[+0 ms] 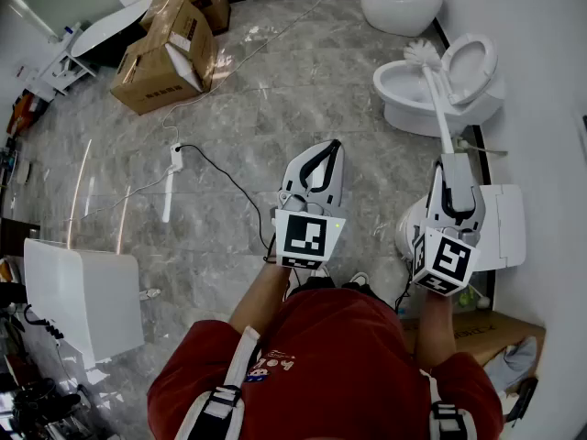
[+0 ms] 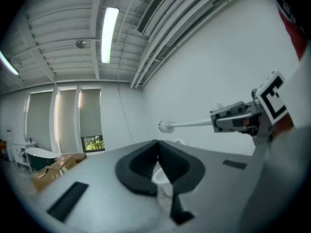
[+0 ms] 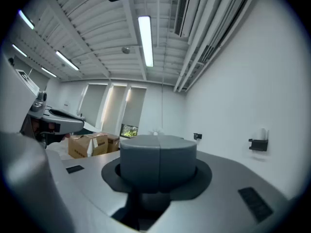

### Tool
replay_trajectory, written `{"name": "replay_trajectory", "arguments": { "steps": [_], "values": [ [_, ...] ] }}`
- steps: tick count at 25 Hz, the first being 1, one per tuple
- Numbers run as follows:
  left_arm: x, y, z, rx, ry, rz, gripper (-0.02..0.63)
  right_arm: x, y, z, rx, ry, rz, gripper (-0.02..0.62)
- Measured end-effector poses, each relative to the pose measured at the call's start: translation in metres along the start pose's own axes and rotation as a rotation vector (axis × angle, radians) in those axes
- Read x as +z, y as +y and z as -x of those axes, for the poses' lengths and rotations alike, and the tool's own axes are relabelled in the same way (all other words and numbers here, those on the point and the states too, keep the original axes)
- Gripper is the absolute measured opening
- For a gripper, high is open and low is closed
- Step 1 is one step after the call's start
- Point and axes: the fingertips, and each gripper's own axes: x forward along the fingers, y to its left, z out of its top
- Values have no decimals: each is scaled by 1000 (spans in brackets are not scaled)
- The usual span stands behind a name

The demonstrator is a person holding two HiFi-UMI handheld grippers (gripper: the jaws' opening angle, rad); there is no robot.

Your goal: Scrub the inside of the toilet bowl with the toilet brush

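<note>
My right gripper [image 1: 449, 165] is shut on the white handle of the toilet brush [image 1: 438, 108]. The handle runs away from me, and the bristle head [image 1: 422, 53] hangs above the open white toilet bowl [image 1: 394, 88], whose lid [image 1: 468, 60] stands up. In the right gripper view the pads [image 3: 141, 164] are pressed together and only a tuft of the bristles [image 3: 155, 131] shows past them. My left gripper [image 1: 331, 145] is held in mid-air left of the brush, shut on nothing. In the left gripper view its tips [image 2: 156, 143] meet, and beyond them show the brush [image 2: 166, 126] and the right gripper [image 2: 216, 123].
A second toilet [image 1: 401, 3] stands further back; another white fixture [image 1: 506, 227] sits under my right hand by the wall. Cardboard boxes [image 1: 170, 49] and a bathtub [image 1: 110, 26] are at far left. A black cable and power strip [image 1: 174, 159] cross the marble floor. A white cabinet [image 1: 83, 291] stands near left.
</note>
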Motion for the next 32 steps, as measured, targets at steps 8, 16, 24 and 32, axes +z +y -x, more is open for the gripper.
{"name": "replay_trajectory", "arguments": {
  "steps": [8, 16, 24, 32],
  "values": [
    [-3, 14, 8, -1, -2, -3, 2, 8, 20, 0, 7, 9, 31, 146],
    [-8, 26, 15, 5, -3, 4, 2, 5, 29, -1, -9, 25, 6, 146],
    [-31, 56, 11, -4, 17, 52, 2, -4, 55, -16, -20, 35, -6, 146],
    [-45, 61, -50, -40, 29, 63, 2, -25, 40, -71, -38, 74, -17, 146]
  ]
}}
